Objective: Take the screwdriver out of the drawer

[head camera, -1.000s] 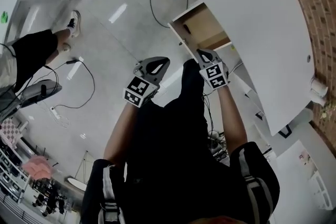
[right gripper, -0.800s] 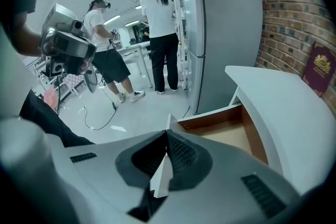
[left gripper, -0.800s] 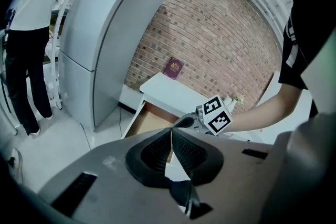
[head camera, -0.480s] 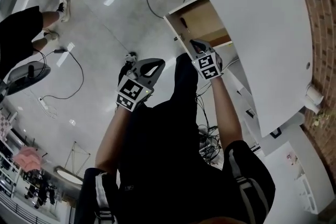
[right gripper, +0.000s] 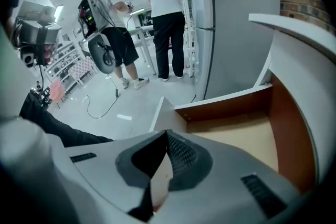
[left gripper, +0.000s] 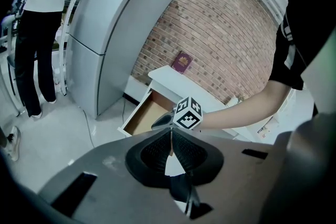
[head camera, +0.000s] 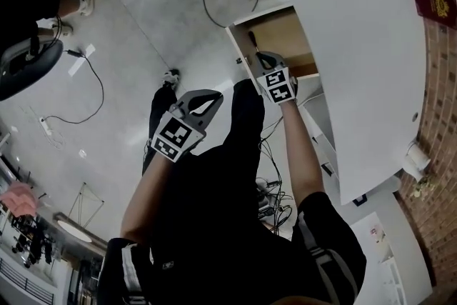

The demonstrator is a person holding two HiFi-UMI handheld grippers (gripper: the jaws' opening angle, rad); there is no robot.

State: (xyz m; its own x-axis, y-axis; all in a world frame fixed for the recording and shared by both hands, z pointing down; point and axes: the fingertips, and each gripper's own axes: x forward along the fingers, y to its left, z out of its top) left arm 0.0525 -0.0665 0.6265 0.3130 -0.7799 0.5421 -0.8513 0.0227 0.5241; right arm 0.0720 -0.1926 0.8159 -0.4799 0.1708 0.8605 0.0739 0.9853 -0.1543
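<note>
I read the left gripper (left gripper: 170, 132) as closed, its two ribbed pads meeting along their length with nothing between them. In the head view this left gripper (head camera: 214, 95) hangs at centre frame over the grey floor (head camera: 143, 32), well apart from the furniture. The right gripper (right gripper: 167, 135) is likewise closed and empty, with its tips pressed together. In the head view this right gripper (head camera: 263, 58) sits at the front edge of the open drawer (head camera: 285, 28), upper centre of the frame. The screwdriver (head camera: 251, 39) lies inside the drawer by its front left corner, a thin dark shape just beside the right gripper's tips; I cannot tell whether they touch. The right gripper view shows the bare wooden drawer (right gripper: 247, 136) floor at right of frame, and the screwdriver does not appear there. The drawer belongs to a white desk (head camera: 364, 61) set against a brick wall (head camera: 435, 82). A red book (head camera: 437, 0) rests on the desk top at the upper right.
</note>
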